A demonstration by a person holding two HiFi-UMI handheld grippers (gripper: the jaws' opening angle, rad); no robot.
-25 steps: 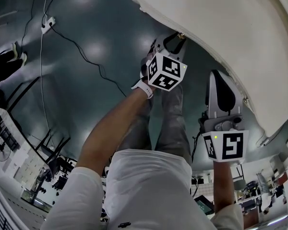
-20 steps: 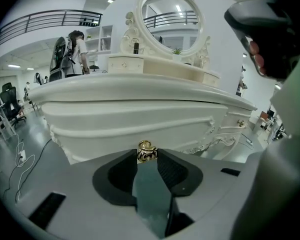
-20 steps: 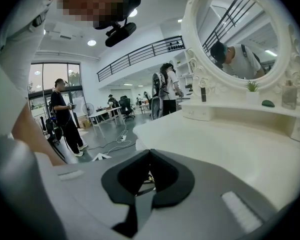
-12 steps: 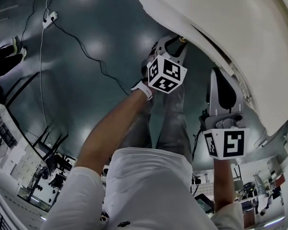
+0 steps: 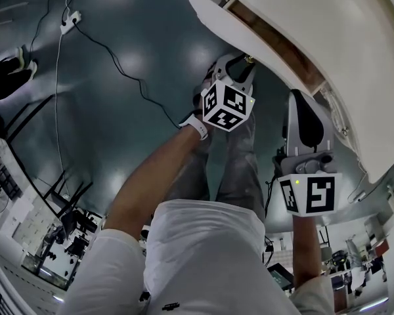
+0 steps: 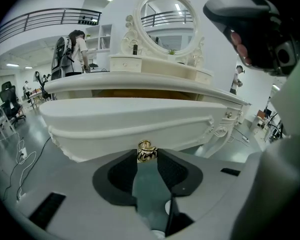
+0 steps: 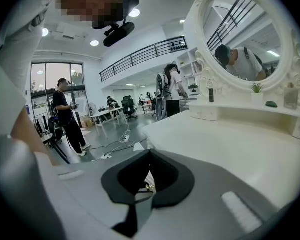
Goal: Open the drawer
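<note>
A white dressing table's drawer (image 6: 130,126) stands partly pulled out beneath the tabletop (image 6: 140,85). A strip of its brown inside (image 5: 276,41) shows in the head view. My left gripper (image 6: 146,152) is shut on the drawer's small gold knob (image 6: 146,149), pinched between the black pads. In the head view that gripper (image 5: 238,71) sits at the drawer front. My right gripper (image 7: 149,154) hovers over the tabletop's near edge (image 7: 230,154), tips together, holding nothing. It also shows in the head view (image 5: 305,120) beside the table's rim.
An oval mirror (image 6: 167,19) and a small drawer box (image 6: 125,63) stand on the table's back. Cables (image 5: 111,64) and a power strip (image 5: 71,20) lie on the dark floor. My own legs (image 5: 230,163) are below the drawer. People stand further off (image 7: 66,115).
The drawer has slid out from under the tabletop with my left gripper on its knob, so a brown gap now shows. My right gripper has shifted a little along the table edge.
</note>
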